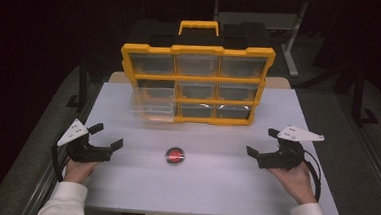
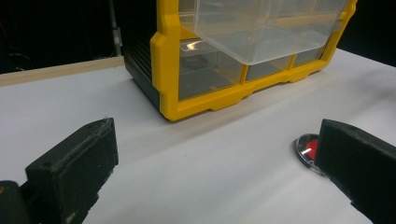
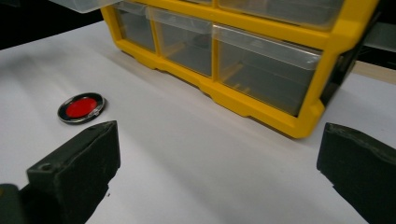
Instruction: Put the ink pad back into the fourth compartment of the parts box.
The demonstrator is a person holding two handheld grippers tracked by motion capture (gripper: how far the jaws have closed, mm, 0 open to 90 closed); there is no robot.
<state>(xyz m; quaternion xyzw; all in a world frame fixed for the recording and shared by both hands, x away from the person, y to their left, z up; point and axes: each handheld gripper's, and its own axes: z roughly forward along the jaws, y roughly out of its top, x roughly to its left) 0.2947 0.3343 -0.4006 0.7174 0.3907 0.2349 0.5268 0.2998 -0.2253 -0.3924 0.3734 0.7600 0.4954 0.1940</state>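
The high view shows a yellow drawer box [image 1: 196, 83] standing at the back of the white worktop [image 1: 213, 189]. One clear drawer [image 1: 152, 105] on its left side sticks out. A small round red disc [image 1: 175, 156] lies flat in the middle, near the front, well apart from the box.

The left gripper [image 1: 107, 136] and the right gripper [image 1: 260, 142] sit on each side of the disc. Both have their fingers wide open and hold nothing.

The disc is thin and flat, so I think the fingers could slide over it or push it away. A hand going up fast could bump the open drawer.

There is lots of bare room around the disc. The front edge is near the hands, so the disc could get knocked off there.
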